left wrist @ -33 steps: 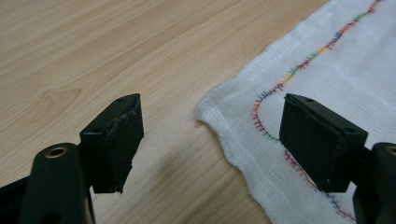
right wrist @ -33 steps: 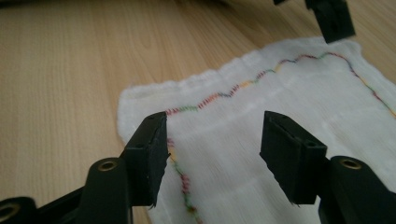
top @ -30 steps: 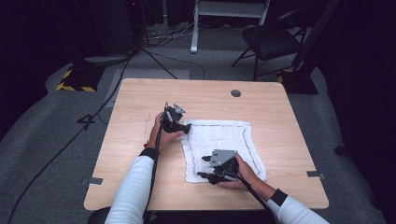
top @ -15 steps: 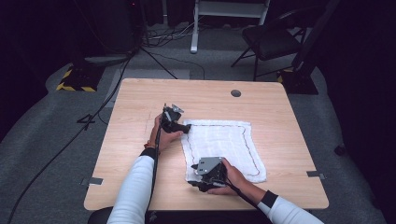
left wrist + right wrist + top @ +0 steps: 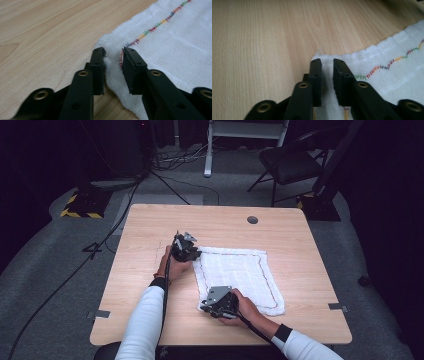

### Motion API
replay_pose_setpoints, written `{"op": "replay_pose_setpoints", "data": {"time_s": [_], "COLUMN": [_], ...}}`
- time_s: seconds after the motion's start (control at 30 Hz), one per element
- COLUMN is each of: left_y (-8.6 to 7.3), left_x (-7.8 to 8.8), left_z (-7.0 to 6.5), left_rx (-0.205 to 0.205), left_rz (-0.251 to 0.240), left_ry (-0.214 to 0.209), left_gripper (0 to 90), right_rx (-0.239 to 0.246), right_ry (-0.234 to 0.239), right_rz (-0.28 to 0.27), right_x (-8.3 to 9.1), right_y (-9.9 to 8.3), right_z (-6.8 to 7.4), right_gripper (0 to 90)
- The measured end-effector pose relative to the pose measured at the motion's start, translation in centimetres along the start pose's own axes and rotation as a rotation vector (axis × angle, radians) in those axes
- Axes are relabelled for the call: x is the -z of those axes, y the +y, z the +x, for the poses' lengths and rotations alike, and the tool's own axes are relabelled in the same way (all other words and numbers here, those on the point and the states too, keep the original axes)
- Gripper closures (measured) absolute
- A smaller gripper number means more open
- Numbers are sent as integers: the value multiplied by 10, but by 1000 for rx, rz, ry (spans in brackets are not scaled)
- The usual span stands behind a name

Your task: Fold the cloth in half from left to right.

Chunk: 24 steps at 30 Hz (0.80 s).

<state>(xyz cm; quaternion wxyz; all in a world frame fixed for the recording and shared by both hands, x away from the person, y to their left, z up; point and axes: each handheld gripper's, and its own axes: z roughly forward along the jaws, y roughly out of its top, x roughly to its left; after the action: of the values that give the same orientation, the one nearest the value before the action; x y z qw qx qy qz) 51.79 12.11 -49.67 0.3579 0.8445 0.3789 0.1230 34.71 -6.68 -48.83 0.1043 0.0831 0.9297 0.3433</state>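
Since the white cloth is thin gauzy stuff lying flat near the middle of the counter, with a wavy line of coloured stitching running just inside its hem, the real risk here is how little fabric each gripper actually has. The left gripper sits at the far-left corner of the cloth, and its jaws have just been closing; in the left gripper view a small fold of the corner is bunched up between them, so I'd call that a pinch on the cloth, but a shallow one right at the edge. Same story with the right gripper at the near-left corner: jaws just closed in, hem tucked between them, only a thin strip caught.

What could go wrong, as I see it:
- One corner slips out on the lift, because the bite is so close to the hem. Then the cloth swings from the other gripper and any fold comes out crooked.
- A jaw tip drags on the wood instead of getting under the fabric, so the corner just wrinkles.
- Lifting one hand faster than the other would skew the left edge.

Everything else is well clear; the round grommet at the far side of the counter isn't in the way.
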Motion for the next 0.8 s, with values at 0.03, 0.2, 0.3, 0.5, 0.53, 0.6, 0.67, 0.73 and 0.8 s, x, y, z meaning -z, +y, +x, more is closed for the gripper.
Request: {"op": "replay_pose_setpoints", "data": {"time_s": [0.03,0.2,0.3,0.5,0.53,0.6,0.67,0.73,0.8], "left_y": [-1,-6,-7,-8,-9,-11,-13,-14,-14], "left_x": [1,5,7,15,16,20,25,27,32], "left_z": [0,4,4,5,6,8,11,12,13], "left_rx": [-2,-3,-8,-33,-33,-23,3,5,-1], "left_rz": [-2,-9,-9,14,15,11,-6,-8,-15], "left_ry": [0,0,8,21,23,26,21,22,15], "left_gripper": [767,817,835,855,855,857,860,861,862], "right_rx": [3,12,23,37,43,39,38,40,45], "right_ry": [-4,-17,-13,2,1,6,6,5,2], "right_rz": [5,6,1,-36,-40,-55,-57,-61,-71], "right_x": [-1,-3,-2,0,1,2,2,3,4], "right_y": [1,4,5,10,11,13,15,16,18], "right_z": [1,3,6,10,10,10,10,11,12], "right_gripper": [844,873,879,882,882,883,883,883,883]}}
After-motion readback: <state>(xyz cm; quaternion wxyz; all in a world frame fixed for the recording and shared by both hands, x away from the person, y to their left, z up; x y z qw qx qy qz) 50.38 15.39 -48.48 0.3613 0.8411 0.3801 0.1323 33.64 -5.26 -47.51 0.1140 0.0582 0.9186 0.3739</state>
